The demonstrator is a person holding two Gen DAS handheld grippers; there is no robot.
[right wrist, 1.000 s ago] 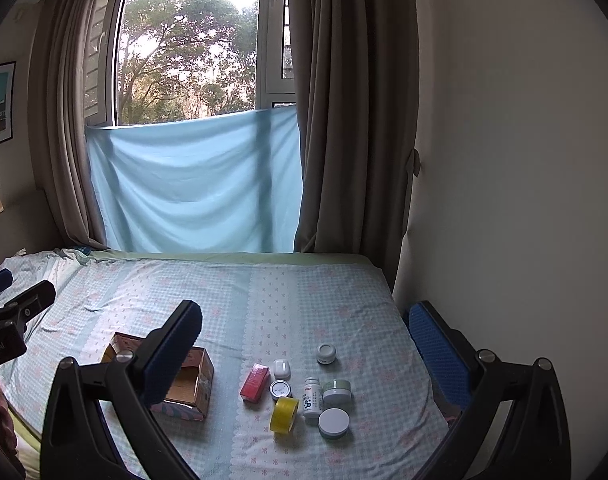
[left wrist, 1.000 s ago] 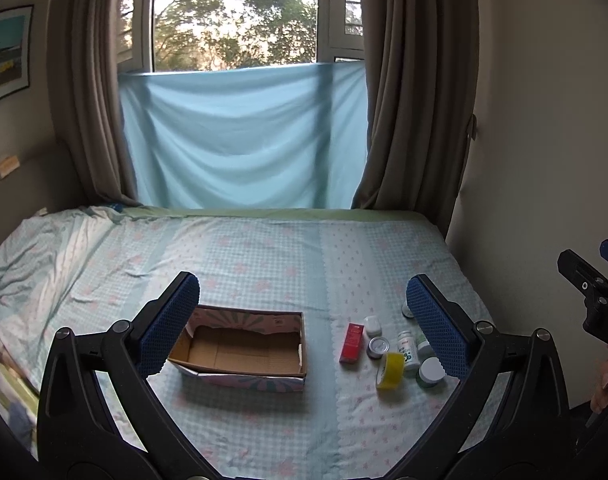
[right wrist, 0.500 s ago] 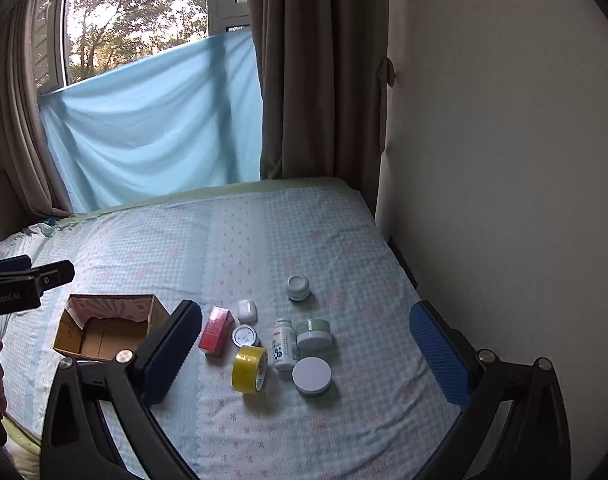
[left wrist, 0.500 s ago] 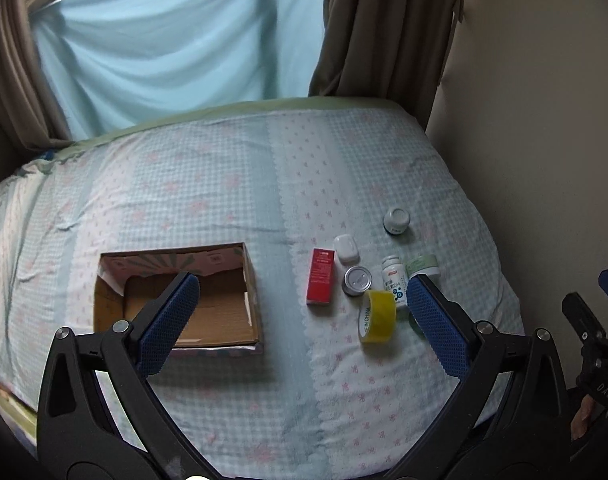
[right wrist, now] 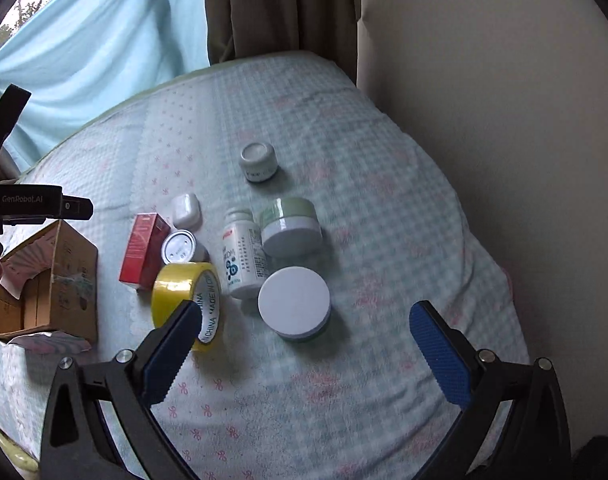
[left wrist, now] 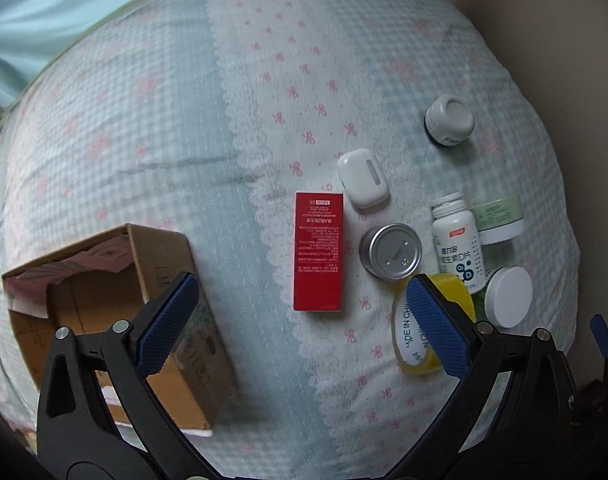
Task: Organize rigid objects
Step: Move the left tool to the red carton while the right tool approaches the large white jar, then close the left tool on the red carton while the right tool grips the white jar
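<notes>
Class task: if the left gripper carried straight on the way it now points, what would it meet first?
Probably the red box, lying flat on the bed and centred ahead of the open left gripper; depth is uncertain.

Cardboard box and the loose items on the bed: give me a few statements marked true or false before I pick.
1. The cardboard box holds the red carton. False: the red carton lies flat on the bed sheet, right of the box.
2. The left hand-held gripper is open and holds nothing. True.
3. The yellow tape roll stands on its edge. True.
4. The white pill bottle lies on its side. False: it stands upright.
5. The right hand-held gripper is shut on the white-lidded jar. False: it is open, and the white-lidded jar sits free.
</notes>
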